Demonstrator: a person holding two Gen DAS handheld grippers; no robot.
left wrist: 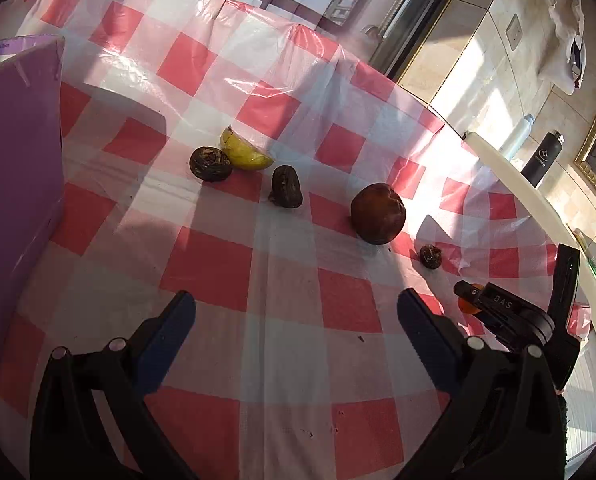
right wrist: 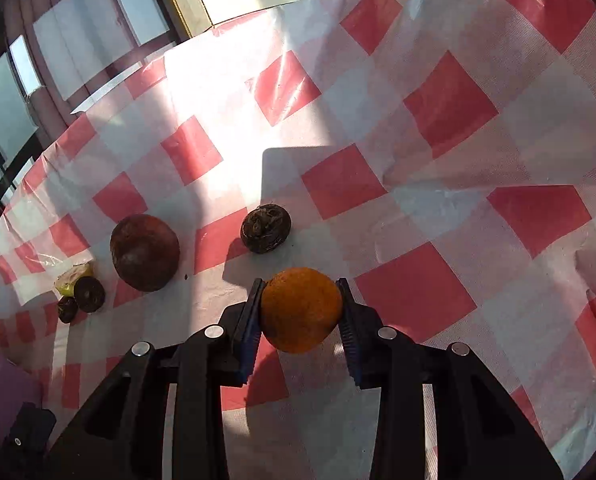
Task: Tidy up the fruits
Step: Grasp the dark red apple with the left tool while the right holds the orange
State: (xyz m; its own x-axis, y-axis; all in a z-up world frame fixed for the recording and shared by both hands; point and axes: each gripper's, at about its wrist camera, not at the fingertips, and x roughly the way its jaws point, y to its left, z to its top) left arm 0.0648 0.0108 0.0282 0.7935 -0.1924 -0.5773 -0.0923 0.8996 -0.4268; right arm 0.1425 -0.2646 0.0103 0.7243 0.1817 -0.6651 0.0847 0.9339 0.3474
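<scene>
My right claw (right wrist: 300,307) grips the orange (right wrist: 301,309) just above the checked surface (right wrist: 450,104), near a small dark fruit (right wrist: 265,228) and a red-brown one (right wrist: 144,252), while my left claw (left wrist: 296,320) hangs wide and empty beside the purple box (left wrist: 16,168).
</scene>
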